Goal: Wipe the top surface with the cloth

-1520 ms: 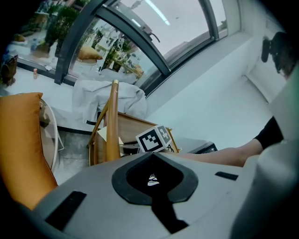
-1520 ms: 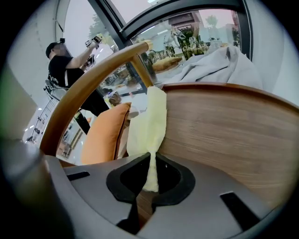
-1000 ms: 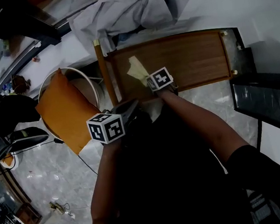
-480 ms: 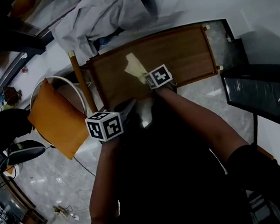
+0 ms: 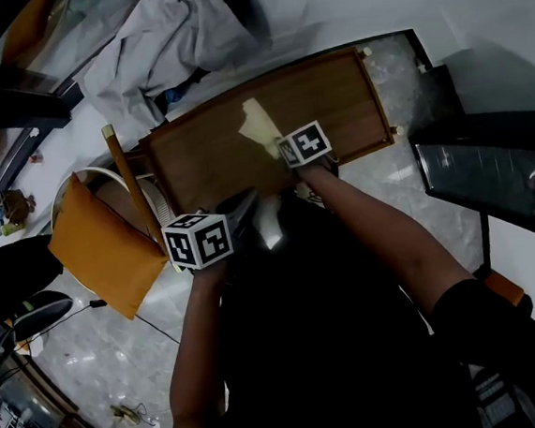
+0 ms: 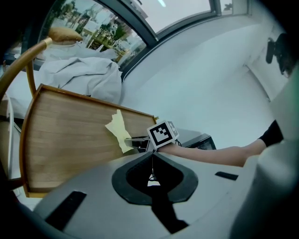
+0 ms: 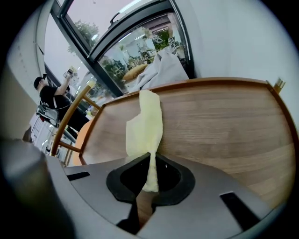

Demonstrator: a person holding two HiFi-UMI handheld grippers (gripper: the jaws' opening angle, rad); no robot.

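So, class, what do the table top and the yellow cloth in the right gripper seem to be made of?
Table top: seemingly wood or wood veneer, matt brown; straight grain lines run along it.
Cloth: thin, soft, pale yellow fabric, possibly paper tissue; it creases and bunches where the right gripper pinches it.

Left hand-held gripper (image 6: 152, 154) closed; right hand-held gripper (image 7: 150, 157) clamped.

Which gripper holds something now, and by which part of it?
The right gripper pinches the yellow cloth by its near end; the left gripper holds nothing.
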